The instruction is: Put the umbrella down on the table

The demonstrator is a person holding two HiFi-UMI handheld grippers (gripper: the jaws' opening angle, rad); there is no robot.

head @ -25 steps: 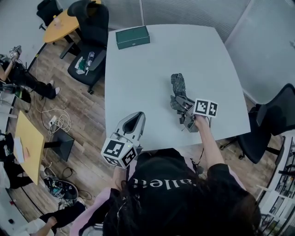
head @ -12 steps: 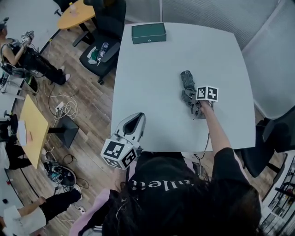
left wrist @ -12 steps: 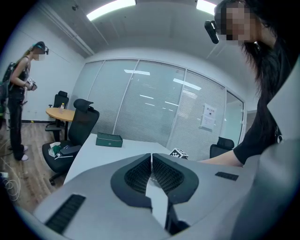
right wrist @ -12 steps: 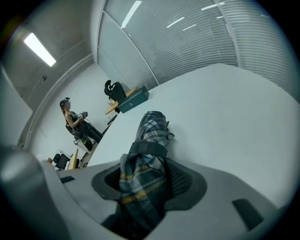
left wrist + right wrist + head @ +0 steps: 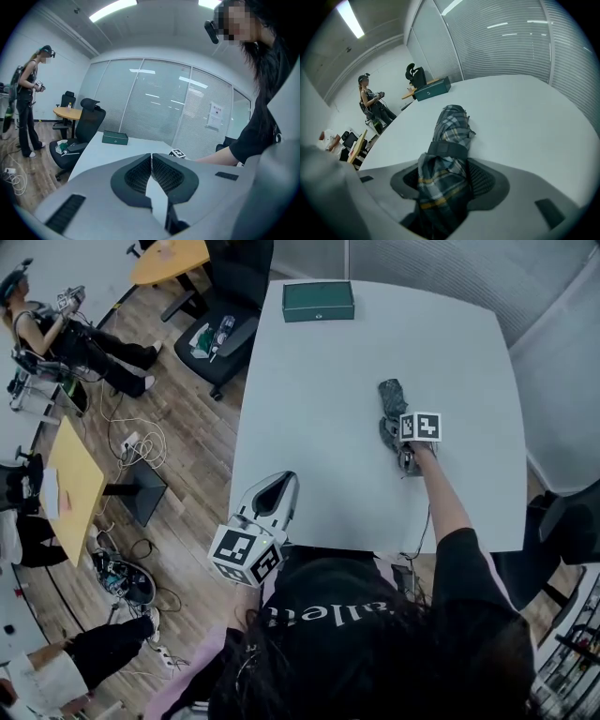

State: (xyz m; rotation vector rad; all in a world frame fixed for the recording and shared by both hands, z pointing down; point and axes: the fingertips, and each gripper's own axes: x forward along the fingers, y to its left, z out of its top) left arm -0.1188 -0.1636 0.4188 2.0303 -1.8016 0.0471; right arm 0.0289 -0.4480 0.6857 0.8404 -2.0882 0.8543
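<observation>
Umbrella: the folded plaid umbrella (image 5: 391, 395) is lying on the white table (image 5: 319, 427), right of the middle, its strap wrapped round it and its far end resting on the tabletop in the right gripper view (image 5: 450, 126).

Right gripper: the right gripper (image 5: 392, 432) is angling down at the near end of the umbrella. Its jaws are opening (image 5: 445, 178) with the bundle sitting between them, and the fabric is filling the gap and touching both pads.

Left gripper: the left gripper (image 5: 278, 486) is hanging at the near edge of the table, well apart from the umbrella. In its own view the jaws (image 5: 151, 161) are pressing together with nothing in between.

Green box: a flat green box (image 5: 319, 300) is sitting at the far edge of the table, well apart from everything else.

Background: a black office chair (image 5: 230, 296) is standing just beside the table's far left corner, and another person (image 5: 28, 103) is standing off to the left on the wood floor.
</observation>
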